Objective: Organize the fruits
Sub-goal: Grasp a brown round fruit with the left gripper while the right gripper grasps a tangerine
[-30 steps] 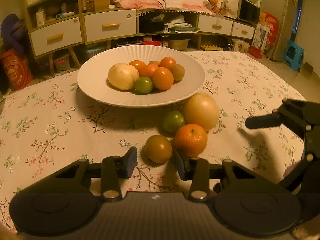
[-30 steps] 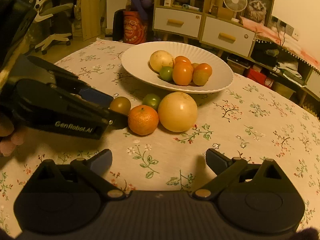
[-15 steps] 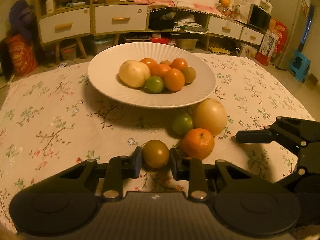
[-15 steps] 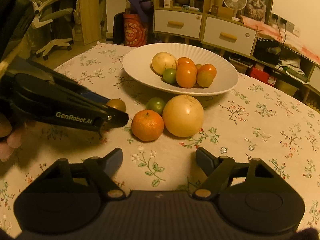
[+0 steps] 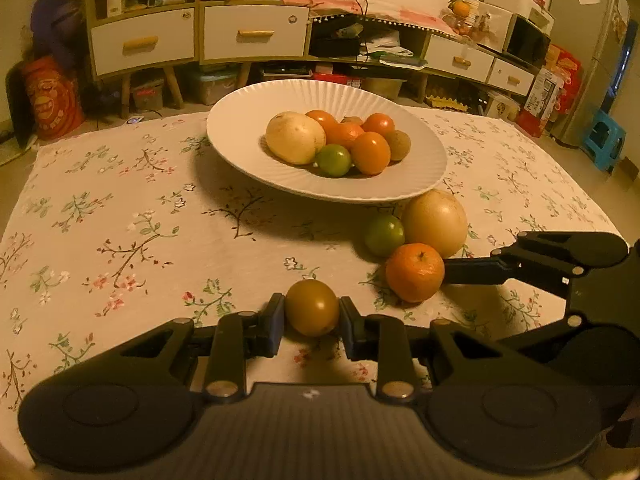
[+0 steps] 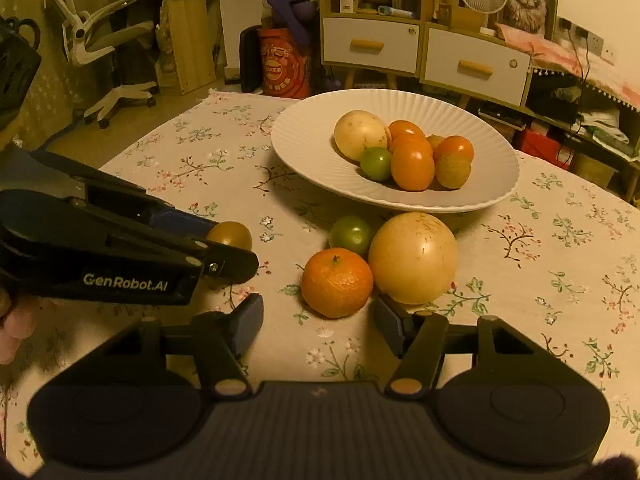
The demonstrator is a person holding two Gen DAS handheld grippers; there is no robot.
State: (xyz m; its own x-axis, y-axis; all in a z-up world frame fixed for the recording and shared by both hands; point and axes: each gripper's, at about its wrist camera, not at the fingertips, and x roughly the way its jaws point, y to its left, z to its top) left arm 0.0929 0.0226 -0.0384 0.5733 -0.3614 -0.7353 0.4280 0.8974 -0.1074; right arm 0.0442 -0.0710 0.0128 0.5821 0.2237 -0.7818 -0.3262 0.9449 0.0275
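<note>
Left gripper point(image 5: 312, 322) clamps small olive-brown round fruit point(image 5: 312, 307); lift clear, set gently in white ribbed plate point(image 5: 240, 128). Right gripper point(image 6: 318, 322) spread, nearing orange tangerine point(image 6: 337, 282).

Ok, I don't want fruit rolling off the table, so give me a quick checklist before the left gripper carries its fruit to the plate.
1. Left gripper shut on the brown-green fruit, a pad on each side: ok.
2. Fruit lifted off the tablecloth: cannot tell.
3. Free space on the white plate, bare on its left part: ok.
4. Path from the fruit to the plate free of other fruit; the mandarin, green fruit and large yellow fruit lie to the right: ok.
5. Right gripper open, just short of the mandarin, apart from the left gripper: ok.
</note>
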